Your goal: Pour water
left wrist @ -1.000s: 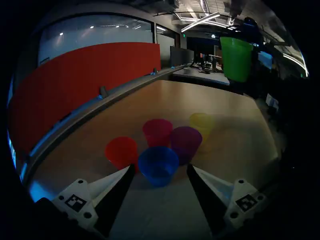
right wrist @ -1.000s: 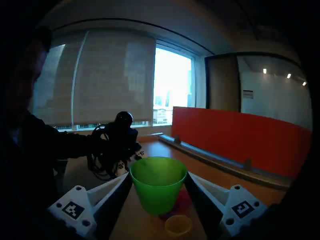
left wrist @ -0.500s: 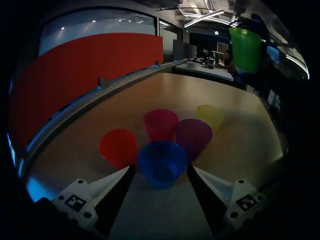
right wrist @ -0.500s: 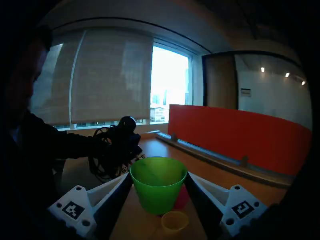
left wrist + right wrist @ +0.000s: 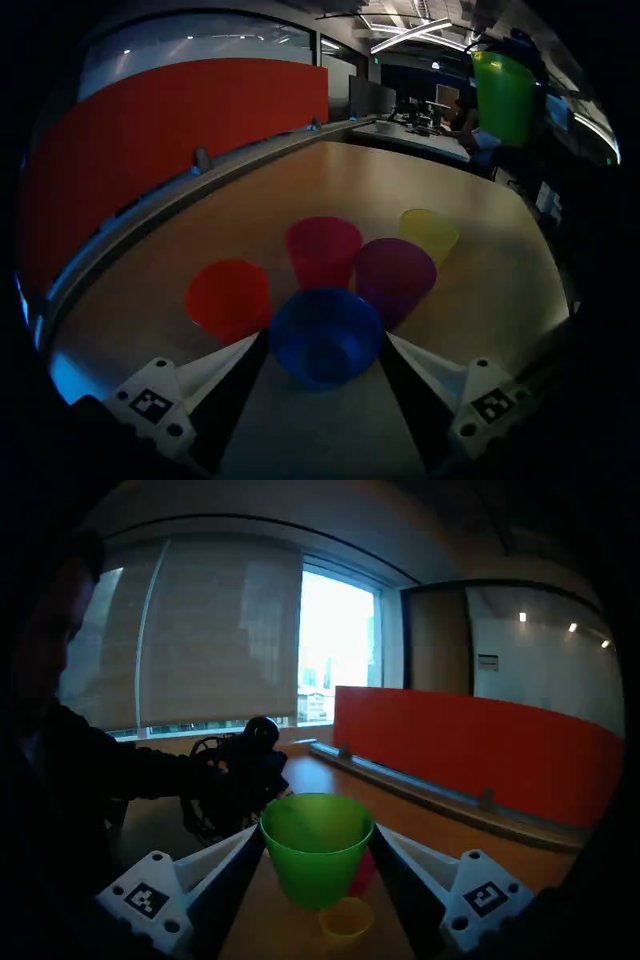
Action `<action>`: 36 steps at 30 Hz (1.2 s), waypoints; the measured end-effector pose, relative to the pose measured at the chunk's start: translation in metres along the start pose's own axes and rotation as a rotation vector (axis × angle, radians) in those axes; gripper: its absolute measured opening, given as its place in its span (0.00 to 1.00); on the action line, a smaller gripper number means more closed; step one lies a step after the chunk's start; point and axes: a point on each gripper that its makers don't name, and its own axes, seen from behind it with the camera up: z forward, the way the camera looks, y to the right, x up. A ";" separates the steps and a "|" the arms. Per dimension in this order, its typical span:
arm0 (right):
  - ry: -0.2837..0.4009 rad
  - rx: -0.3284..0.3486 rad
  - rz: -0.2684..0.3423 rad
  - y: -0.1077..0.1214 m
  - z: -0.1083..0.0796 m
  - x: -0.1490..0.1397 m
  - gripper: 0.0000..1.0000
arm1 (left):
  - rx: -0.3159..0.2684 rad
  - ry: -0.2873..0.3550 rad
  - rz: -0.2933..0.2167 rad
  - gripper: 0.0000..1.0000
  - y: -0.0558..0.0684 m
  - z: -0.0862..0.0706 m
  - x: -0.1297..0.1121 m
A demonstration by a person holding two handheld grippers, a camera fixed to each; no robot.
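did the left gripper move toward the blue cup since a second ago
Yes. The left gripper advanced toward the standing blue cup: the cup looks larger and now sits between its fingertips, where earlier it stood just beyond them.

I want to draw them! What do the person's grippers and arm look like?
Both the left gripper and right gripper have white fingers with dark inner faces tapering to points, each carrying a black-and-white square marker. The person wears a dark sleeve.
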 end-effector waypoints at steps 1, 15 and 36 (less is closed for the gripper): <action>0.000 -0.001 0.000 0.000 0.000 0.000 0.93 | -0.001 -0.001 0.001 0.96 0.001 0.001 0.000; 0.001 -0.006 0.006 0.002 -0.001 -0.002 0.93 | -0.010 0.013 -0.027 0.87 0.004 0.001 0.002; -0.005 -0.018 -0.003 -0.006 -0.006 0.009 0.93 | 0.034 0.242 -0.034 0.87 0.006 -0.062 0.078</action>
